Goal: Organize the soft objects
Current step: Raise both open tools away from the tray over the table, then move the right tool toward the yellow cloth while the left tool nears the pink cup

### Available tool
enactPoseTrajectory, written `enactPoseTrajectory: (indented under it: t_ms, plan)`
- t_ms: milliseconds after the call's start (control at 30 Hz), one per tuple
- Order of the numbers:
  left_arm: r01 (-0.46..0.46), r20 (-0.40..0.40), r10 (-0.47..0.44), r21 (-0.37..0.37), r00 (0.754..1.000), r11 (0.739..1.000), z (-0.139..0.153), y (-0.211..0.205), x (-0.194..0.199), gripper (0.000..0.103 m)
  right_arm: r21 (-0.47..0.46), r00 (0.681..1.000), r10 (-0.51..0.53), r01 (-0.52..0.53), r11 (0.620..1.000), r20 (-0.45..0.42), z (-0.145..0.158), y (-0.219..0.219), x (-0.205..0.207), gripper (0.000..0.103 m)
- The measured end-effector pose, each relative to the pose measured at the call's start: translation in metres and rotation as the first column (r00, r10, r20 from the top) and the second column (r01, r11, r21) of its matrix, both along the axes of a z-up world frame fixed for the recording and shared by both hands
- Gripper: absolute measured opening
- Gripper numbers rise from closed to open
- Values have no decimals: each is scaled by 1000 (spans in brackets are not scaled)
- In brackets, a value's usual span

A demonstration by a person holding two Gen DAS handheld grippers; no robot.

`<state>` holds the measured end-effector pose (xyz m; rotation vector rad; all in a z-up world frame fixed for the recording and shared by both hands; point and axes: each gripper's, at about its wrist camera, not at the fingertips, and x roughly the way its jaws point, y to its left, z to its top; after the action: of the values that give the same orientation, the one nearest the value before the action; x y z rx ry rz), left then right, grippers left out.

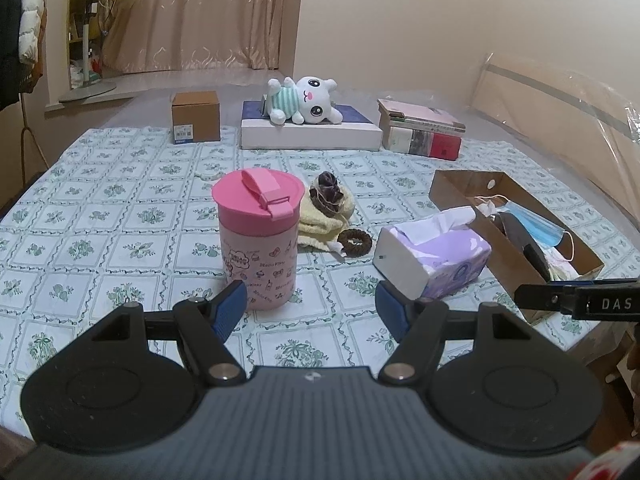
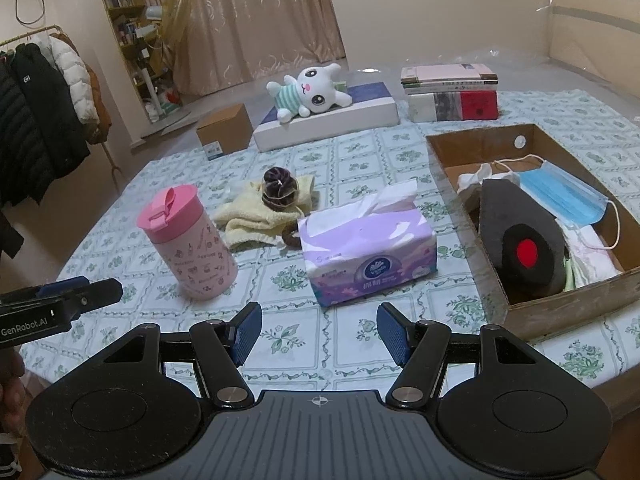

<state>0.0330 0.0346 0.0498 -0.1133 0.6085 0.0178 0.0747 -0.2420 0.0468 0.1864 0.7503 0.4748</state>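
Both grippers are hovering low over the near edge of the bed right now, the left gripper and the right gripper, each with its jaws standing fairly wide and nothing between them.

The loose soft stuff is sitting mid-bed: a yellow towel lying crumpled with a dark scrunchie resting on top of it, and a brown hair tie lying just beside the towel's edge. The cardboard tray on the right is already holding a blue face mask and a dark plush piece, so I'm guessing that's where things are going.

All of it looks light and floppy. I'd pinch a raised fold of the towel, but that scrunchie is probably sliding off when it lifts, so take it first.

Stuff getting in the way: the pink tumbler is standing upright right in front of the left gripper and looks tippy, and the purple tissue pack is sitting between the right gripper and the towel. The plush bunny is lying on a white box way at the back.
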Motion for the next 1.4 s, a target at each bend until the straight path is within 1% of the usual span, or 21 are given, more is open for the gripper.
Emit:
enactPoseTrajectory:
  t_ms: [267,567,800,933,1200,1400]
  plan:
    - [-3,-8,3,-8,1000,1000,-5,3,1,68,-6,1000,8,-8,1000,-5,-2,6,3,64]
    - [-6,-3,6,-13,1000,1000,-5,7,-2,68,-8,1000,16,-16,1000,11,3,11,3,64]
    - [2,5,-2,-16,1000,1000,0,16,-4,68,-9,999,35,-34,999,36,9,16,7,64]
    - [-2,13,2,-1,1000,1000,6,24,-5,68,-15,998,47,-47,999,50,12,22,13,64]
    - [-20,12,20,7,1000,1000,12,38,-1,68,-21,995,86,-85,996,52,13,34,20,64]
    - [-7,19,7,2,1000,1000,20,48,7,68,-27,993,107,-105,994,53,12,36,27,64]
